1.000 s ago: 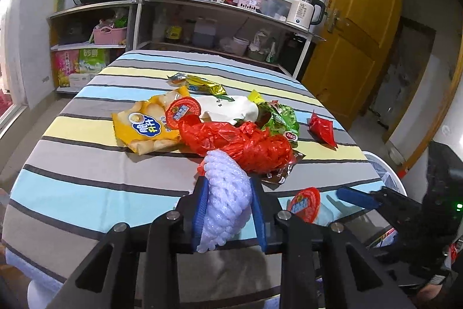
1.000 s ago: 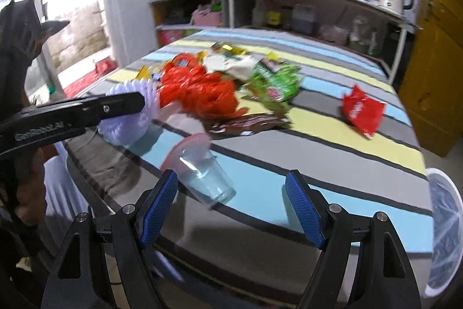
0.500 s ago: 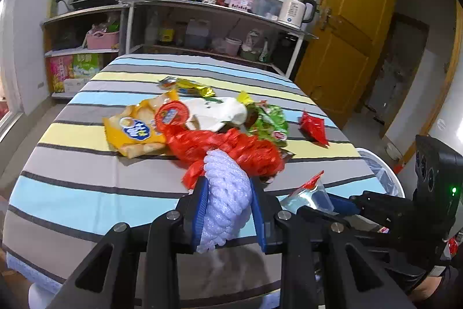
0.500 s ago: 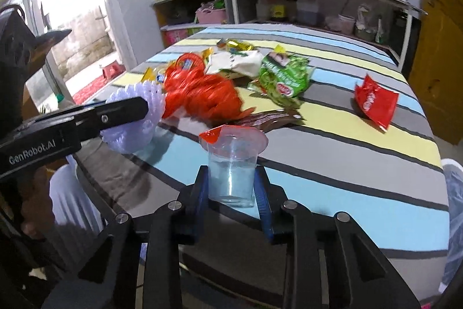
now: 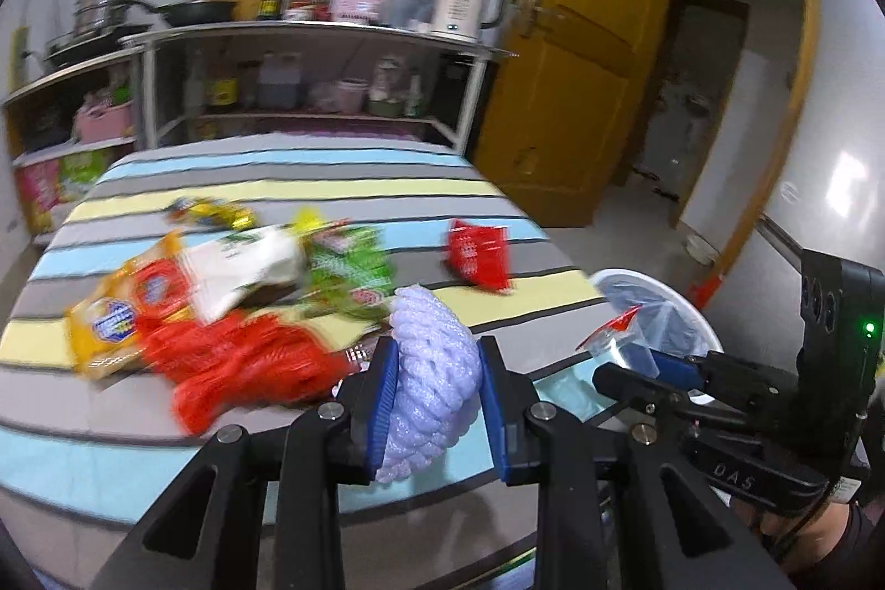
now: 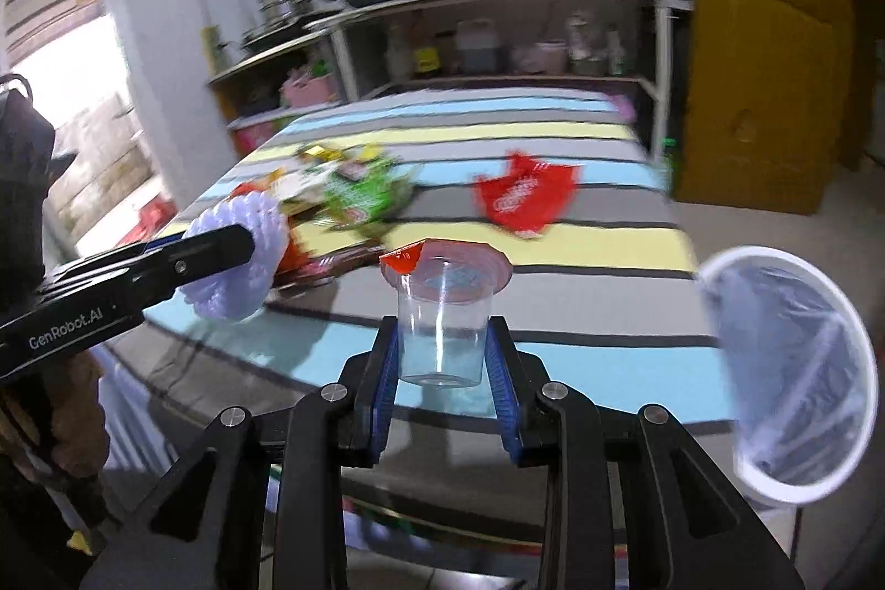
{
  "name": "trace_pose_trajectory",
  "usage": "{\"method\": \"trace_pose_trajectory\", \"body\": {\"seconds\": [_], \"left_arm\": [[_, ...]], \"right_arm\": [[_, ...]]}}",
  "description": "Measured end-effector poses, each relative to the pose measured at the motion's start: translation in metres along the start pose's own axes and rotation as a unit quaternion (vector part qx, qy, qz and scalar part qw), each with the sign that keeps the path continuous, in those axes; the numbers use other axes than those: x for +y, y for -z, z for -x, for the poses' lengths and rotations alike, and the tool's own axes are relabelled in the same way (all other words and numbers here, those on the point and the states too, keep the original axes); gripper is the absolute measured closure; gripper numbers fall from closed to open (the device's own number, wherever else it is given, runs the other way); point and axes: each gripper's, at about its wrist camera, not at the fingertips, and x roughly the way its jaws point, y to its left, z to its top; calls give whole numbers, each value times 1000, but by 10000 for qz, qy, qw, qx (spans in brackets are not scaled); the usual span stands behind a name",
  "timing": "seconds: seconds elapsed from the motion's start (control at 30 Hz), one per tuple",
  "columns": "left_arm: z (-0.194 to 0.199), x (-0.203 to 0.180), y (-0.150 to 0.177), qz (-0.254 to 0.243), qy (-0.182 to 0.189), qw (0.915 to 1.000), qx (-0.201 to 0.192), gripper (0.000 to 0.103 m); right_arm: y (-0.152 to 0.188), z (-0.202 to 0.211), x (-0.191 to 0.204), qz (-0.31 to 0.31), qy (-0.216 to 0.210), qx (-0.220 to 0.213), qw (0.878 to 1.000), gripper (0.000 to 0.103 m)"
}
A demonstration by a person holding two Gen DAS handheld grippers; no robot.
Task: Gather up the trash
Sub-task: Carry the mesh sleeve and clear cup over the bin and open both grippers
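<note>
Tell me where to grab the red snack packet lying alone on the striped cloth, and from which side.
Take the red snack packet by its raised, crinkled near edge, coming from the bin side of the table. It lies flat and apart from the pile, so fingers can pinch only a lifted edge, and that side looks free of other wrappers.

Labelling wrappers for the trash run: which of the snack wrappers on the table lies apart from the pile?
The red wrapper: it lies alone on the striped cloth toward the bin side, while the yellow, white and green ones overlap in a heap.

Lilac foam net [image 5: 431, 369]; red wrapper [image 5: 478, 252]
</note>
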Motion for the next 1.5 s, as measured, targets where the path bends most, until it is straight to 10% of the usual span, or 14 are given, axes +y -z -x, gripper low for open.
{"method": "trace_pose_trajectory", "body": {"seconds": [0.87,1.27,1.5], "left_arm": [[-135,-181,-48,-1015,1567,9808,560,73],[-187,-194,-38,-1020,1660,9750,1067,64],[-189,-185,-36,-843,1666,9759,1128,51]], "right_arm": [[29,54,-180,-1556,1548,-28,9756,71],[45,38,-207,-1712,1594,240,9720,70],[46,35,-209,-1713,1571,263,9723,53]]}}
